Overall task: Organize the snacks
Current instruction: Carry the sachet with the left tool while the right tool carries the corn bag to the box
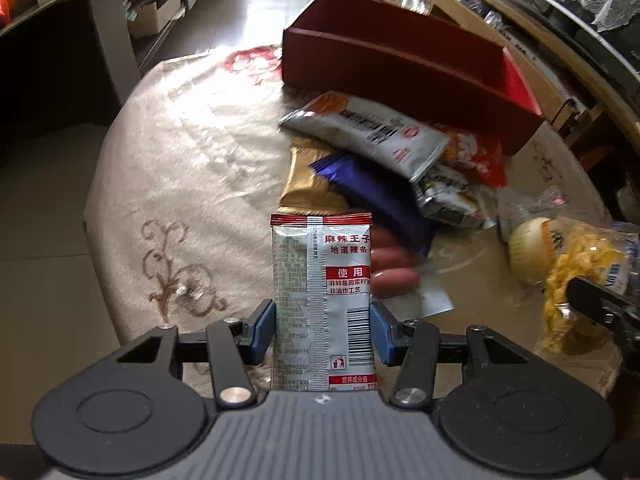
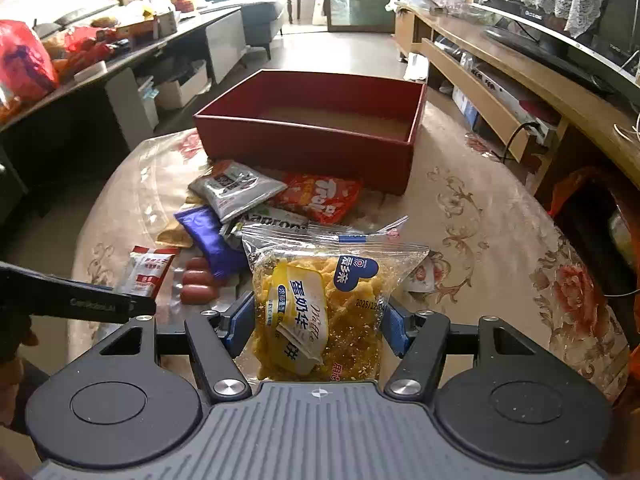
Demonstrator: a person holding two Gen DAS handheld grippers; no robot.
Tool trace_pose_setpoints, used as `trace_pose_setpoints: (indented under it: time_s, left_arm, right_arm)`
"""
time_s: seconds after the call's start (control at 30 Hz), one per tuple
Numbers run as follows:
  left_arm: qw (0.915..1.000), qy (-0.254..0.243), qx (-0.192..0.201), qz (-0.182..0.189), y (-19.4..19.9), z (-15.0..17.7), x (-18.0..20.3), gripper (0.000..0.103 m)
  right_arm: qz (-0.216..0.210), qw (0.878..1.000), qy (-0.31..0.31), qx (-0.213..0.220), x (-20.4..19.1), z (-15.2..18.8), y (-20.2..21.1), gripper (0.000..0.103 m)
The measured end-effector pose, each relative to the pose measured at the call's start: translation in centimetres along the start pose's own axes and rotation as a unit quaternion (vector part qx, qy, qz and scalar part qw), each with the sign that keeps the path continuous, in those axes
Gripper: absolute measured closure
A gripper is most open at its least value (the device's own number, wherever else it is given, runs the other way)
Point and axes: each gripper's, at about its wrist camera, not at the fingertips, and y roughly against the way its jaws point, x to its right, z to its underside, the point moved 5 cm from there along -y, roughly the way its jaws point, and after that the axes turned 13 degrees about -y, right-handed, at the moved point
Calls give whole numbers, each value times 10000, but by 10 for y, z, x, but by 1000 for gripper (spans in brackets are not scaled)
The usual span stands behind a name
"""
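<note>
We hold a snack in each hand. The left gripper (image 1: pixel 323 330) has its blue pads pressed against both edges of a silver spicy-strip packet (image 1: pixel 322 304), which stands upright between them; the right gripper (image 2: pixel 318 322) is clamped on a clear bag of yellow egg-milk waffle (image 2: pixel 320 308). Both packs sit clear of the pile on the floral tablecloth (image 2: pixel 492 216), and the red box (image 2: pixel 312 136) waits empty beyond the pile, well apart from either tool. We judge the risks as these: the slim packet is pinched only by its edges and could buckle or slip out on the way over, and the waffle (brittle-looking) could crumble if squeezed harder. The sausages (image 2: pixel 198 282) and other packets remain on the table.
</note>
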Motion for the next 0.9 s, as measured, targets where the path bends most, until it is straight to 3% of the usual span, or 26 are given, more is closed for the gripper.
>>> trace_pose_setpoints:
  time_s: [0.37, 0.9]
  left_arm:
    - [9986, -115, 510, 35, 15, -34, 15, 52]
    - [9956, -80, 936, -22, 15, -97, 22, 52]
  right_arm:
    - [-32, 9998, -11, 221, -6, -19, -1, 33]
    - [-105, 9988, -158, 450, -11, -63, -19, 32]
